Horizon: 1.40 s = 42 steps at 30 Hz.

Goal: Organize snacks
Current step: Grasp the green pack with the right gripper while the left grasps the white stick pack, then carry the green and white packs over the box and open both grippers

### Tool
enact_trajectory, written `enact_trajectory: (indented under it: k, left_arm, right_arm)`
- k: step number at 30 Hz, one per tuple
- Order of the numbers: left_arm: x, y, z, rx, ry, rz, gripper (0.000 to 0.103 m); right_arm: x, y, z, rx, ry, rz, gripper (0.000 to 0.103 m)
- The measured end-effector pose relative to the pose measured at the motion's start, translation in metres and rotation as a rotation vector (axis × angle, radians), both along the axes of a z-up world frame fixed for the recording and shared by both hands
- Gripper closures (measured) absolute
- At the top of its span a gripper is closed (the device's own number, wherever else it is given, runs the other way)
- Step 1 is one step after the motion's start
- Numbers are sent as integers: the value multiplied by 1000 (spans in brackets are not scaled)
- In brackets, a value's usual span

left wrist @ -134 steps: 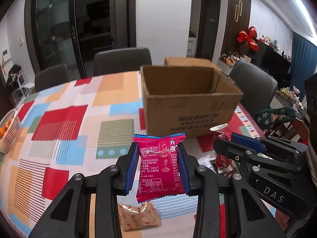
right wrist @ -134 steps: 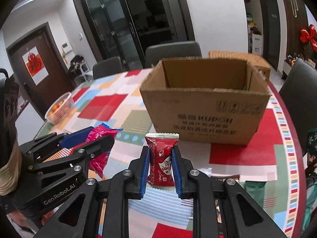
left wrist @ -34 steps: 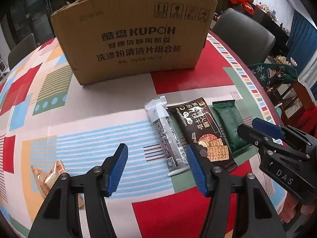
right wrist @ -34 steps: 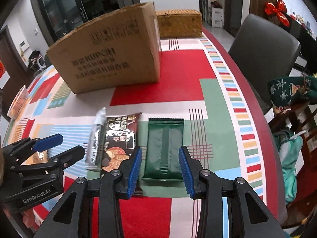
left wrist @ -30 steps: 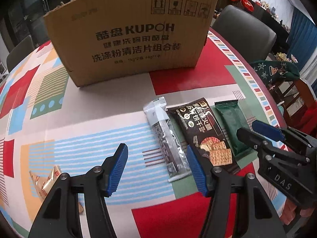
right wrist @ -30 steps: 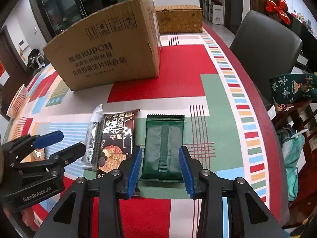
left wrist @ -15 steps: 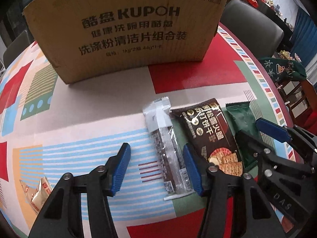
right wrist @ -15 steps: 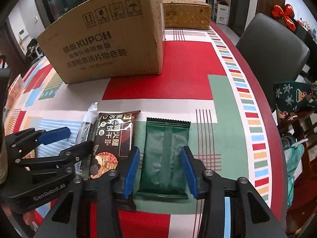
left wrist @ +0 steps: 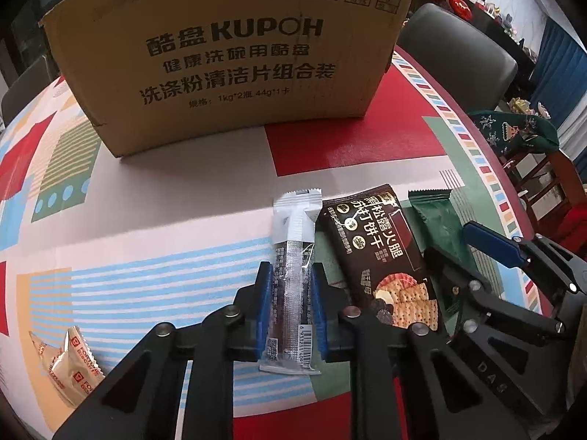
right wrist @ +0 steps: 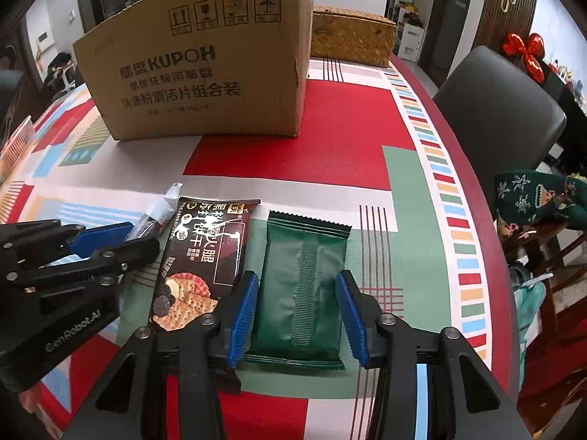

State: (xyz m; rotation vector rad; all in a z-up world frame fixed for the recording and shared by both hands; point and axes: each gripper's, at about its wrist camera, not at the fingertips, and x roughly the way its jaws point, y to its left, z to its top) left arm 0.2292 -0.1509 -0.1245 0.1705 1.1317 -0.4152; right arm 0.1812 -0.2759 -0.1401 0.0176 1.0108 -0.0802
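My left gripper (left wrist: 291,275) is shut on a slim silver stick packet (left wrist: 295,220) that lies on the patterned tablecloth (left wrist: 146,256). To its right lie a dark cracker packet (left wrist: 370,242) and a green packet (right wrist: 304,249). My right gripper (right wrist: 296,282) straddles the green packet with its jaws closing; the blue pads stand at the packet's two long edges and the packet still lies flat. A brown cardboard box (left wrist: 234,62) stands behind the snacks, its inside hidden from here.
Small beige packets (left wrist: 69,363) lie at the left near the table's front. A wicker box (right wrist: 348,33) stands behind the cardboard box. A dark chair (right wrist: 502,110) and a green patterned cloth (right wrist: 532,198) are just past the table's right edge (right wrist: 488,256).
The left jaws have closed from wide open onto the silver stick packet. The right gripper has edged forward over the green packet. Earlier, both grippers held red snack packets above the box.
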Motion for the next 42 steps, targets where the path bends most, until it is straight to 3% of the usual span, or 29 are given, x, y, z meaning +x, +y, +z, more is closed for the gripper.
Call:
enact_trajectory:
  k: [4,6,9,12,14,15,19,26,28,31,42]
  left_arm:
    - [-4,2,1,-12,7,-2,82]
    - [-7,3,1,-18,9,-4,82]
    - [-9,2,1,-11,5,-8,82]
    - [-11,2,1,-5,-2,-12,82]
    - [-11,1,0,-2,-5,-14,82]
    - [-11,1,0,-3,-7,-14,82]
    - [-10,0,0,-11,-1,-11,82]
    - [-10,2,0,-13,-1,-12,82]
    - [-10,2,0,-13,0,-11,82]
    - [-11,2,1,-15,-1,-10,82]
    - [-23,9,26,-62,-39,-17,91]
  right_arm:
    - [-2,-4,6,65,-27,10,77]
    - [-2,-5,8,97,-27,12,92]
    - [-4,-8,9,126,-37,14,92]
    - [-8,-9,12,120,-66,12,84]
    - [-11,-8,15,67,-81,3,48]
    - [-13,-6,17,35,-99,-1,44]
    - [-7,-4,15,3,-78,17,43]
    - [2,-10,-7,41,4,-8,43]
    - [0,-8,-7,37,1,-6,44]
    - [-2,-9,-3,58,-4,-7,56]
    - [-16,-7,22,102,-66,-13,58]
